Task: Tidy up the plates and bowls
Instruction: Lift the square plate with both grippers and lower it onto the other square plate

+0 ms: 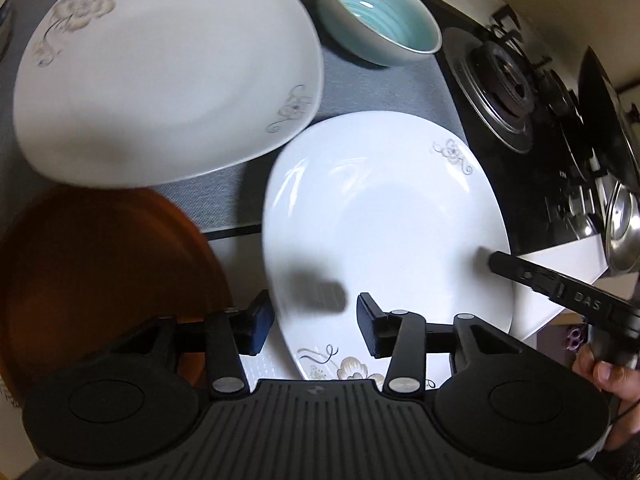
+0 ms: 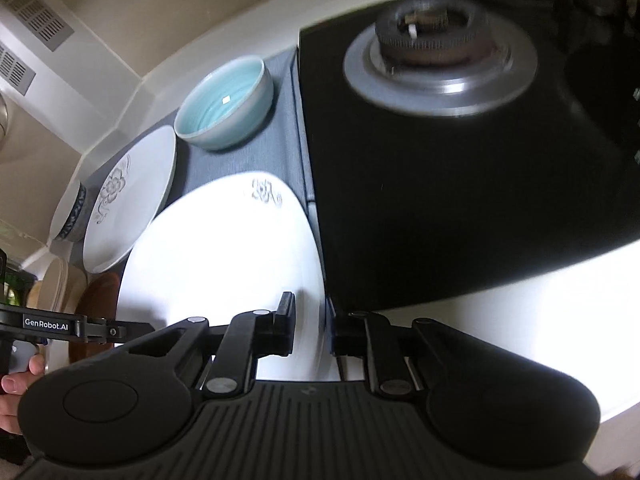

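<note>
On the table beside the black gas stove (image 1: 532, 128), a white squarish porcelain plate with grey flower prints (image 1: 384, 232) lies nearest the person, partly on the grey cloth mat (image 1: 380, 84) and partly over its front edge. The left gripper (image 1: 316, 322) hangs above that plate's near left rim with its fingers set apart and nothing between them; one finger sits outside the rim and the other over the plate, so it looks lined up to take the edge. The right gripper (image 2: 312, 326) straddles the opposite rim, next to the stove, its fingers also apart; whether either pad already touches the porcelain cannot be told. A second white flowered plate (image 1: 160, 72) rests farther back on the mat, just beside a pale blue-green glazed bowl (image 1: 380, 16), and a round brown plate (image 1: 104, 280) lies to the left. A blue-patterned bowl (image 2: 70, 216) shows at the far end in the right wrist view. The step in hand appears to be picking up the near plate, likely to stack it on its matching twin. Next, both grippers would need to close on the thin rim together and lift evenly, since glazed porcelain may slip or tilt.
</note>
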